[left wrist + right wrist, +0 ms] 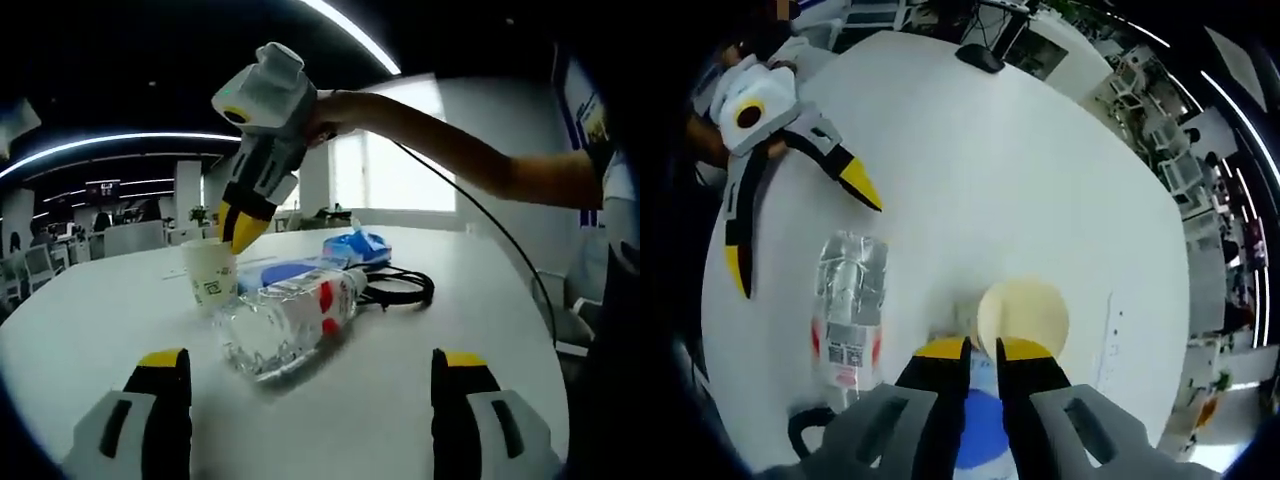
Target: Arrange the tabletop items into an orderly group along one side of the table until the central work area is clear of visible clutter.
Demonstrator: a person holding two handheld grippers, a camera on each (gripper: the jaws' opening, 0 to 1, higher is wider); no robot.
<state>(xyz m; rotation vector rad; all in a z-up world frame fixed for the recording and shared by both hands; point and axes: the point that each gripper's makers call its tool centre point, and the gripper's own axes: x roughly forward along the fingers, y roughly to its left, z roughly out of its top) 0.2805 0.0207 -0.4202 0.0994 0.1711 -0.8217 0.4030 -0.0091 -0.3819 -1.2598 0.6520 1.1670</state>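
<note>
A white paper cup stands on the round white table. My right gripper comes down from above in a person's hand, its yellow tips pinched at the cup's rim. In the right gripper view its jaws stand nearly together on the near edge of the cup, seen from above. A clear plastic bottle with a red and white label lies on its side beside the cup. My left gripper stands wide open in front of the bottle, holding nothing, and shows spread at the table's edge.
A blue packet and a coiled black cable lie just behind the bottle. Under my right jaws the blue packet shows again. A small black object rests at the table's far edge. Chairs and desks stand around the table.
</note>
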